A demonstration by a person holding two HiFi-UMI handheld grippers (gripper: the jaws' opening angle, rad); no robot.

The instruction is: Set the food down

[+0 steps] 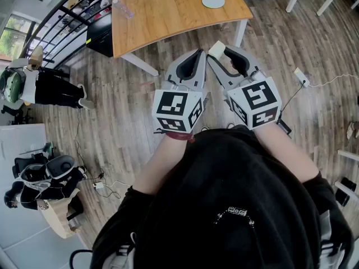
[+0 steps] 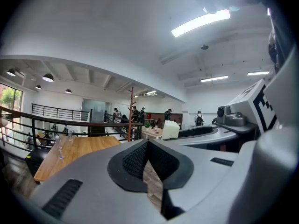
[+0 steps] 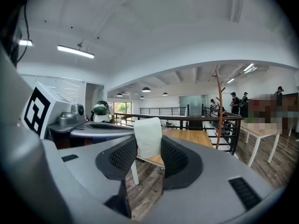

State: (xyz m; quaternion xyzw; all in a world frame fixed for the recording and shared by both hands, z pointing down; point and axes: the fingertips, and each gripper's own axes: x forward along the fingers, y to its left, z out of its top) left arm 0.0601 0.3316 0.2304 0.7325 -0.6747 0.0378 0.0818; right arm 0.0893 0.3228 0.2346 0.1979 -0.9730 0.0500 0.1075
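The food (image 1: 216, 49) is a pale, whitish block, and my right gripper (image 1: 220, 54) is shut on it, held in the air above the wooden floor just short of the table. In the right gripper view the food (image 3: 148, 136) stands upright between the black pads (image 3: 174, 157). My left gripper (image 1: 194, 58) is alongside it on the left, shut with nothing in it; its pads (image 2: 135, 160) meet at the tip. The wooden table (image 1: 168, 10) lies ahead with a white round plate (image 1: 213, 1) near its far right corner.
A clear plastic bottle (image 1: 122, 8) stands on the table's left side. A black box (image 1: 101, 32) sits under the table's left end by a railing. A power strip (image 1: 301, 76) with its cable lies on the floor to the right. Gear is piled at the left (image 1: 45, 178).
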